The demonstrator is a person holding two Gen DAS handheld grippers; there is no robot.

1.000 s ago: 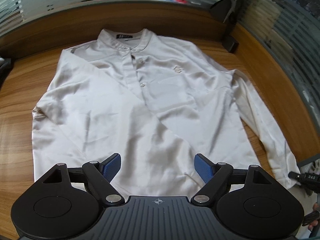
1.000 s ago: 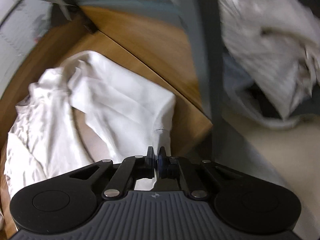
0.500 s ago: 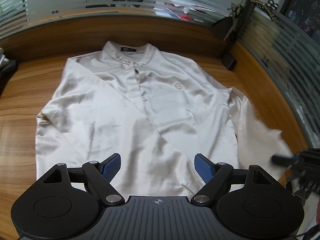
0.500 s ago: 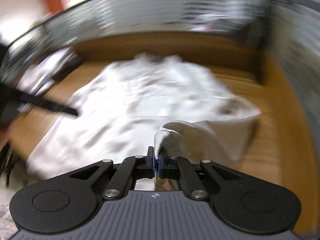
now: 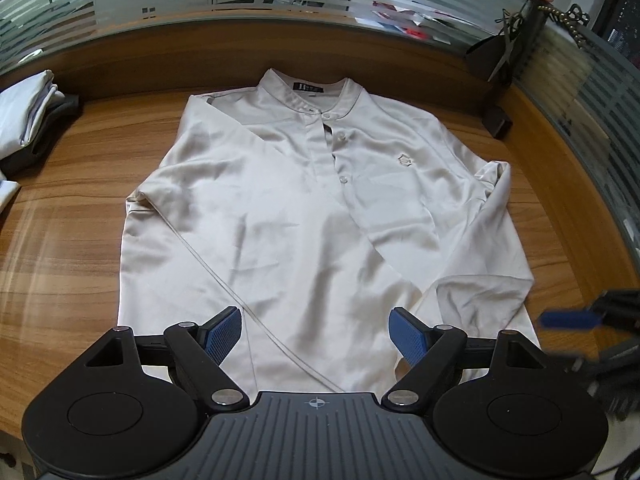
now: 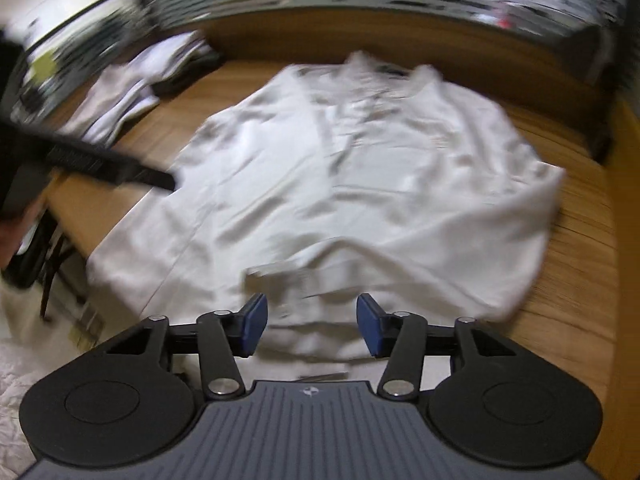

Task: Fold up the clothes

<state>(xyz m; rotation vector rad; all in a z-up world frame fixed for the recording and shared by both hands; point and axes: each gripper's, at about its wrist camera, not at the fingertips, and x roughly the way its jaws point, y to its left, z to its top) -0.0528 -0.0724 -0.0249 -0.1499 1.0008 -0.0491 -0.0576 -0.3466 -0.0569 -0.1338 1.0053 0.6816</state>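
Sleeve-folding stage judged in hand: cream button-collar shirt (image 5: 320, 216) flat, front up, on wooden desk (image 5: 72, 240), both sleeves crossed inward; left gripper (image 5: 316, 334) and right gripper (image 6: 311, 330) spread apart, empty, at hem, six o'clock; next, pinch hem corners and carry toward twelve.

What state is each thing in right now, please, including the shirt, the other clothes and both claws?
Shirt: lies flat on the desk, front up, placket buttoned, both sleeves folded in across the body.
Stack of clothes: folded, at the desk's left end.
Left claw: open, empty, over the shirt's hem.
Right claw: open, empty, over the folded-in sleeve; the view is blurred.
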